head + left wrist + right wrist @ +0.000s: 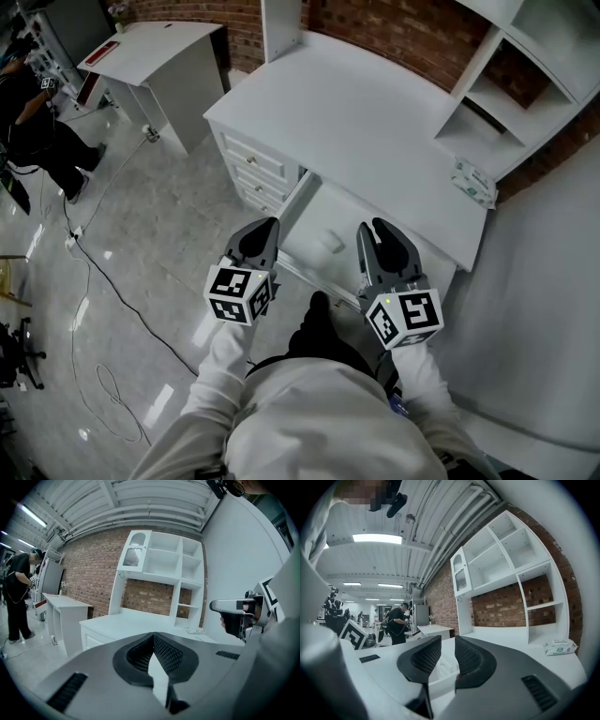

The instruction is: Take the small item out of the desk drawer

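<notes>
Your right gripper (370, 227), jaws slightly apart and empty, pointed level over the open drawer (309, 232) where the small item (331, 242) lay; you likely needed to tilt down and straddle it squarely before closing.

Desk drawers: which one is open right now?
The wide middle drawer under the desktop, pulled out toward the camera; the stacked side drawers beside it are all shut.

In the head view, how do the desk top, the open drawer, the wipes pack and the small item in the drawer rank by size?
Largest to smallest:
1. desk top
2. open drawer
3. wipes pack
4. small item
The item is faint, so the last two are unsure.
</notes>
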Action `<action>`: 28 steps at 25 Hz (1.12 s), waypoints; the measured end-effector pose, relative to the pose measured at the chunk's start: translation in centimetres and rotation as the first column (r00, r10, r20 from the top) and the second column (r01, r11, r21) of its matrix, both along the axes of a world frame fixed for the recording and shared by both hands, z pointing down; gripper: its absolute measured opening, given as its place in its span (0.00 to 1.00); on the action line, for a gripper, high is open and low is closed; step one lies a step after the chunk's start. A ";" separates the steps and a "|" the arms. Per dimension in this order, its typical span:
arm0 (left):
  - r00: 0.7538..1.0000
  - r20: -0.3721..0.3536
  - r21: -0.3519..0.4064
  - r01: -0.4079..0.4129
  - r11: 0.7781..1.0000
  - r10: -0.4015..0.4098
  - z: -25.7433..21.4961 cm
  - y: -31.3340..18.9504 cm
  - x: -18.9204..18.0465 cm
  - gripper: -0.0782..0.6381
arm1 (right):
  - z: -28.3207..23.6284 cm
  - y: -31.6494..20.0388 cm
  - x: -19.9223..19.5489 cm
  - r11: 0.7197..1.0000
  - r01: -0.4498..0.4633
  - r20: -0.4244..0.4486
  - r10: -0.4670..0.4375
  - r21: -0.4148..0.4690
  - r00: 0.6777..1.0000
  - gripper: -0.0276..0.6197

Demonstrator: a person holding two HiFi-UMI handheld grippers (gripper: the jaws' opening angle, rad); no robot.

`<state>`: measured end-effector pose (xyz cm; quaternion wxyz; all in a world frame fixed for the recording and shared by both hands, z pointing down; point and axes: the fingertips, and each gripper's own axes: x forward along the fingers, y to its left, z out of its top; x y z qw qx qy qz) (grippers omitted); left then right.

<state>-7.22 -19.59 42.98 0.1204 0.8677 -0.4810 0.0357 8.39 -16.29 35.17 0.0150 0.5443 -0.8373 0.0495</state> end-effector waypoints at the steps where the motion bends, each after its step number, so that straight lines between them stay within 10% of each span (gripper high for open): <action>1: 1.000 0.001 -0.002 0.002 1.000 -0.002 0.1 -0.3 0.1 0.13 | 0.0 -0.3 0.1 1.000 0.003 0.002 -0.003 0.000 1.000 0.20; 28: 0.994 0.024 -0.089 0.111 0.990 -0.109 3.0 -6.3 -1.6 0.13 | 7.9 -9.9 -2.0 0.959 0.165 -0.049 -0.181 -0.231 0.982 0.36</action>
